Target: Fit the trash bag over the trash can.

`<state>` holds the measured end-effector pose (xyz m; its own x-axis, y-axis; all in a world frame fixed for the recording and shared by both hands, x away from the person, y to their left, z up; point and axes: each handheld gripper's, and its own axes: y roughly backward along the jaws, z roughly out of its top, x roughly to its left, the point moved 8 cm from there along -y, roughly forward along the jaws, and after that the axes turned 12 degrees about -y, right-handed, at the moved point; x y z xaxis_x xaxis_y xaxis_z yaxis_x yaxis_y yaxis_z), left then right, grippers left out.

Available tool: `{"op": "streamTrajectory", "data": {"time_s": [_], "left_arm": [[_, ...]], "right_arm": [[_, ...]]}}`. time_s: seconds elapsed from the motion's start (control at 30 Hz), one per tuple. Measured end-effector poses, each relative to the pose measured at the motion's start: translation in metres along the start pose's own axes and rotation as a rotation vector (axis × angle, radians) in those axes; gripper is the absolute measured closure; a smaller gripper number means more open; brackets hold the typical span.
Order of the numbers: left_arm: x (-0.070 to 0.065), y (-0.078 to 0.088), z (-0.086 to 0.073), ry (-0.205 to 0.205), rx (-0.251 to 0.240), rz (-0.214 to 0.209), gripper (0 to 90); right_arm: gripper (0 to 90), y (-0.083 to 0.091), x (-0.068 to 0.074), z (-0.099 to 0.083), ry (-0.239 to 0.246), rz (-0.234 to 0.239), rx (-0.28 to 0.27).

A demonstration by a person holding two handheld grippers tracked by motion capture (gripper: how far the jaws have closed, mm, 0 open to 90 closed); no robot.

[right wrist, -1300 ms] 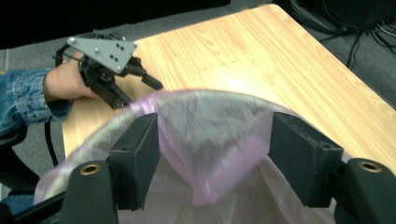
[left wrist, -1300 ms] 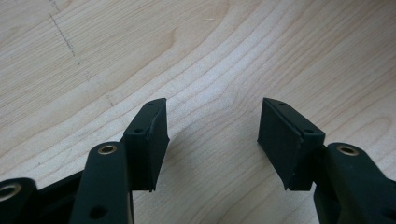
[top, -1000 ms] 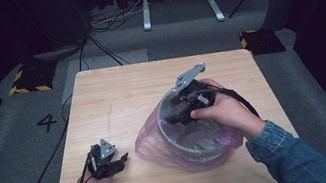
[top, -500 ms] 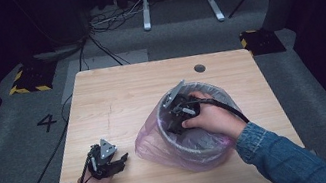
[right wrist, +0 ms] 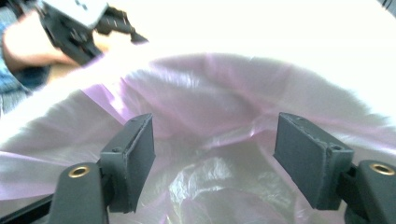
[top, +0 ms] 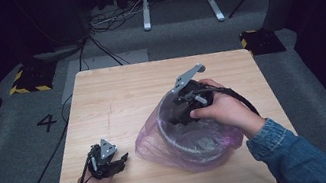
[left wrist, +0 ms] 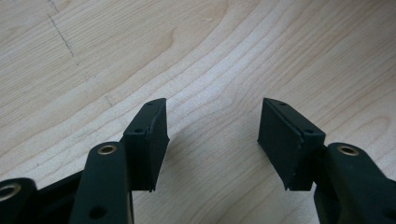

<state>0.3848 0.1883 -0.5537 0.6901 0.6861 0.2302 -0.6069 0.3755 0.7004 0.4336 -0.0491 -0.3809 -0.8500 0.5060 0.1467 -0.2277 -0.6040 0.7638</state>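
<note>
- Bag (top: pixel 160 145), a thin purple plastic one, lines a round bin (top: pixel 195 139) on the near right part of the counter (top: pixel 116 97); loose film spills onto the wood at the bin's left.
- I cannot see the bin's bottom: crumpled film covers it in the right tool view, and glare washes out the far rim there.
- My right tool (top: pixel 180 115) dips into the bin's mouth from the far side. From above, my hand (top: pixel 220 109) hides its jaws; its own camera shows the right tool (right wrist: pixel 212 154) released, jaws wide, with bag lining (right wrist: pixel 219 186) behind them and nothing pinched. They have just been opening a little.
- My left tool (top: pixel 113 164) rests on the counter near its front left corner, well apart from the bag. Its own camera shows the left tool (left wrist: pixel 212 140) released over bare wood (left wrist: pixel 210 56).
- Open wood lies across the counter's far half and left side.
</note>
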Motion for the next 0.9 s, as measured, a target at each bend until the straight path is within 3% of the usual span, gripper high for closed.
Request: {"op": "streamTrajectory", "data": {"time_s": [0.17, 0.4, 0.6, 0.9], "left_arm": [[0.001, 0.000, 0.000, 0.003, -0.001, -0.005, 42.0], [0.002, -0.001, 0.000, 0.009, -0.007, -0.007, 40.6], [0.002, -0.001, -0.002, 0.018, -0.014, -0.013, 40.4], [0.004, -0.001, -0.006, 0.050, -0.050, -0.033, 37.2]], "right_arm": [[29.0, 0.024, 0.000, 0.007, 0.007, -0.008, -0.064], [28.8, 0.059, -0.008, 0.003, -0.008, -0.047, -0.130], [28.8, 0.088, -0.022, -0.008, -0.043, -0.090, -0.182], [28.8, 0.116, -0.039, -0.035, -0.074, -0.161, -0.214]]}}
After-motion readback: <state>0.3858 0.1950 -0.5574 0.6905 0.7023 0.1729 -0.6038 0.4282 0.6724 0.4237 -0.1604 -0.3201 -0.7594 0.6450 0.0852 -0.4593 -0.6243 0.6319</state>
